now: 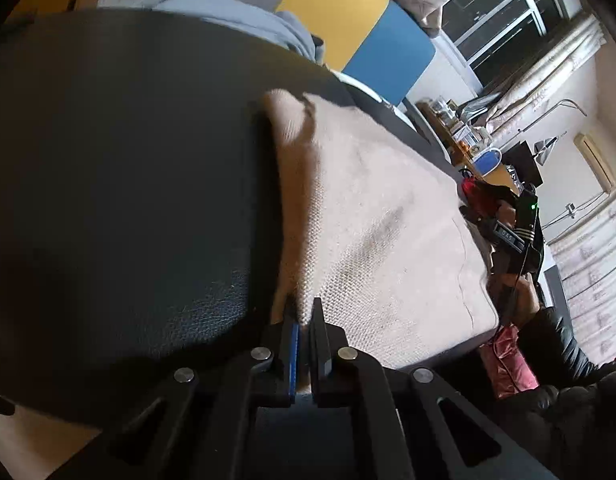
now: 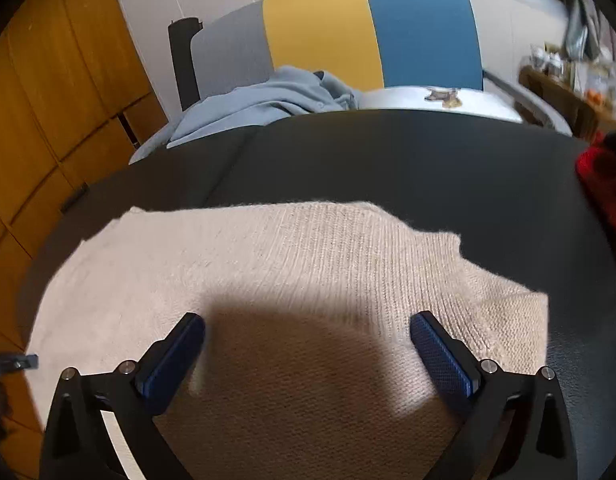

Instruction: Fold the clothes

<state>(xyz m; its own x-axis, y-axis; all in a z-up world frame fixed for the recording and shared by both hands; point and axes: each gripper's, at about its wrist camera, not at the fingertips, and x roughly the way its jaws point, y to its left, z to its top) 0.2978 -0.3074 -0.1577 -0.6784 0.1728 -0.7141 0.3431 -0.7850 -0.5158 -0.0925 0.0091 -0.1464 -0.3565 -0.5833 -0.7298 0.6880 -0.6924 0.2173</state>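
Note:
A beige knit sweater [image 2: 268, 272] lies flat on a dark leather-like surface [image 2: 387, 160]. My right gripper [image 2: 308, 332] hovers over the sweater's near part, jaws wide open, blue pads [image 2: 443, 356] on either side with nothing pinched; its shadow falls on the knit. In the left wrist view the sweater [image 1: 387, 220] stretches away from my left gripper [image 1: 304, 320], which is shut on the sweater's near edge, a fold of knit caught between the fingers. The sweater's far corner [image 1: 288, 116] is slightly rumpled.
A light blue garment [image 2: 268, 100] lies heaped beyond the dark surface, in front of a grey, yellow and blue backrest [image 2: 319, 28]. Something red [image 2: 599, 176] sits at the right edge. Wooden cabinets [image 2: 48, 100] stand left. A person's dark sleeve [image 1: 567, 344] shows at right.

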